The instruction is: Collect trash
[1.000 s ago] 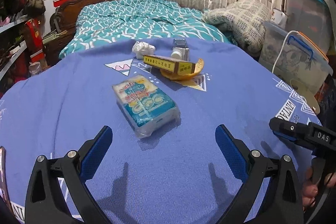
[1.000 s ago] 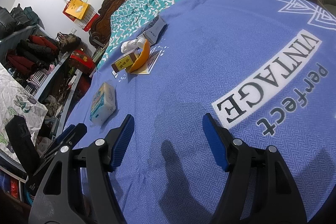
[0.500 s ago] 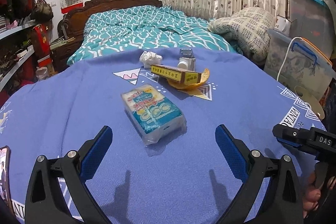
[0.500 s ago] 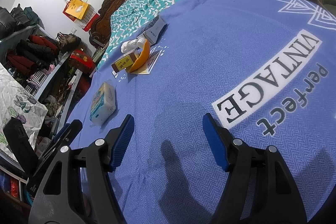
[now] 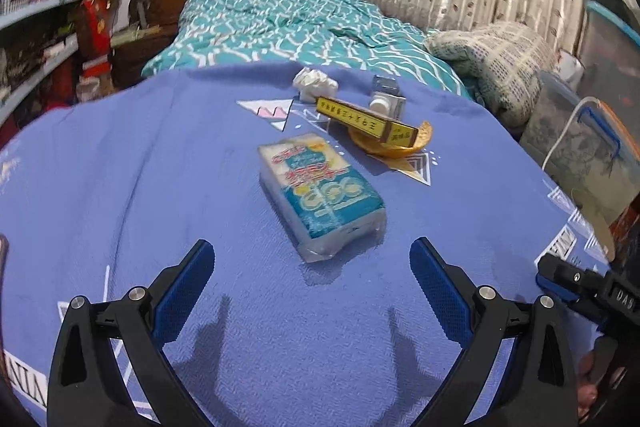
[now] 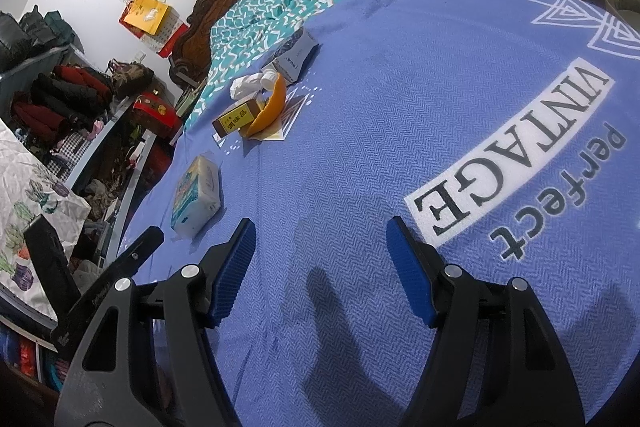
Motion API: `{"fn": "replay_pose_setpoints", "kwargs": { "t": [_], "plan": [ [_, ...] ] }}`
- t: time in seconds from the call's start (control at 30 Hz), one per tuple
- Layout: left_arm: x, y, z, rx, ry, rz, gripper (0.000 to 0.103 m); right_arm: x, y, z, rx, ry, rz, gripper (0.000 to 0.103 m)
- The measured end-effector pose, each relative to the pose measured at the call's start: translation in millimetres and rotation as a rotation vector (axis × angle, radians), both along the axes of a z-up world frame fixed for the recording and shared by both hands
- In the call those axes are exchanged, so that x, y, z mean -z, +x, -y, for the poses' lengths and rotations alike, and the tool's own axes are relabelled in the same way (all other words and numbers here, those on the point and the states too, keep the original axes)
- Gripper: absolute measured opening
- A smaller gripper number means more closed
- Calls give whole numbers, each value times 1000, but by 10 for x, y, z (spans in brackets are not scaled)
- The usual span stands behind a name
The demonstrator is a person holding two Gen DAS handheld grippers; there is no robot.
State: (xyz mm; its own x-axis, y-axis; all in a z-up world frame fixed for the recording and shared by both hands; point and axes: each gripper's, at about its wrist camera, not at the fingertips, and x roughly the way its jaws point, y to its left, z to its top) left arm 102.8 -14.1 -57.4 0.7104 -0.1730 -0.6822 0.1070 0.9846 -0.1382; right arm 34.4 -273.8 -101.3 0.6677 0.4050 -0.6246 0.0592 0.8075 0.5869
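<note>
Right gripper [image 6: 318, 267] gapes over blanket [image 6: 400, 147] lettering "perfect VINTAGE".

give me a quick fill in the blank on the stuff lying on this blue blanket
1. The plastic-wrapped tissue pack lies ahead of the open ____ gripper.
2. The long yellow-and-brown box rests one end on the ____ peel.
3. The crumpled ____ paper wad lies behind that box.
4. The right gripper is open and holds ____.

Missing words: left; orange; white; nothing
</note>
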Motion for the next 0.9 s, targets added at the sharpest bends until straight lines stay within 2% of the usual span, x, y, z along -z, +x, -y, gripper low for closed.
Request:
{"fn": "replay_pose_setpoints", "kwargs": {
  "t": [0.17,0.37,0.47,0.6,0.63,0.73,0.8,0.9],
  "plan": [
    [6,15,-93,9,-75,-9,93,-103,248,-55,-68,5,6,61],
    [58,108,-209,37,-191,-83,86,-328,892,-205,-172,53,32,61],
    [99,166,-293,26,-236,-109,84,-282,1328,-195,-152,81,4,62],
    [142,207,-328,27,-266,-126,84,-53,1822,-210,-130,184,-77,62],
    [144,214,-327,30,-267,-128,84,7,1922,-225,-125,207,-93,59],
    [148,214,-295,46,-264,-130,83,167,2165,-312,-156,249,-140,29],
    [135,207,-279,62,-263,-129,83,177,2160,-306,-148,248,-138,17],
    [93,229,-278,105,-297,-134,83,49,1959,-285,-168,198,-102,11]
  ]
}}
